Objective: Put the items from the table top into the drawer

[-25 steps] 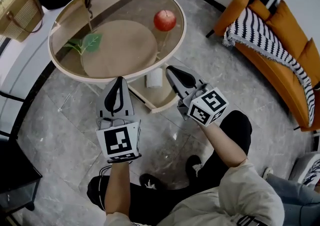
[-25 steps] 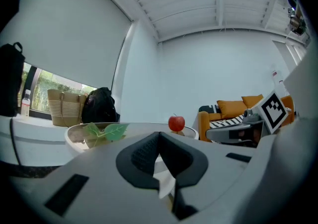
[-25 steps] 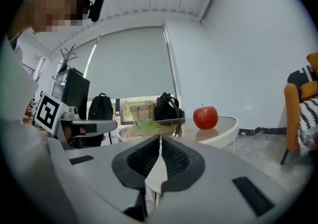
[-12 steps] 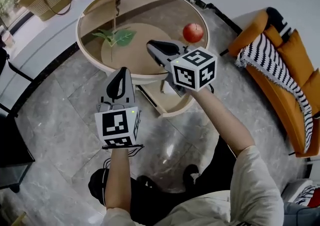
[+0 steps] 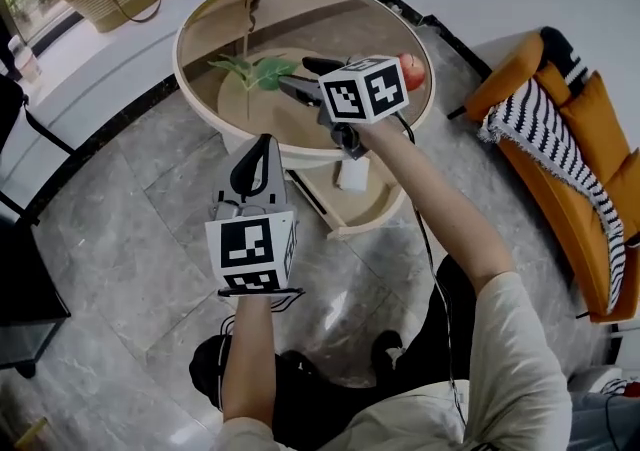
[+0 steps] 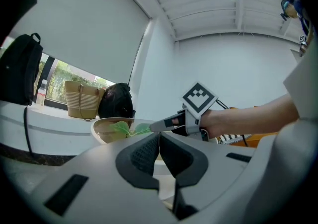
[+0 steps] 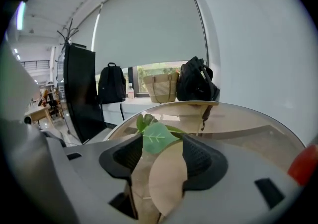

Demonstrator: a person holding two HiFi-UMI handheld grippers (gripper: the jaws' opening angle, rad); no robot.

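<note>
Beneath the glass table the drawer is left open for loading; the left gripper is held back, jaws together, empty; the right gripper's jaws, just opened, are lined up on the tabletop leaf sprig, nothing gripped.

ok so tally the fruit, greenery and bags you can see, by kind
apple: 1
leafy sprig: 1
woven bag: 1
black bags: 2, one left of the woven bag, one right of it
total: 5
</note>
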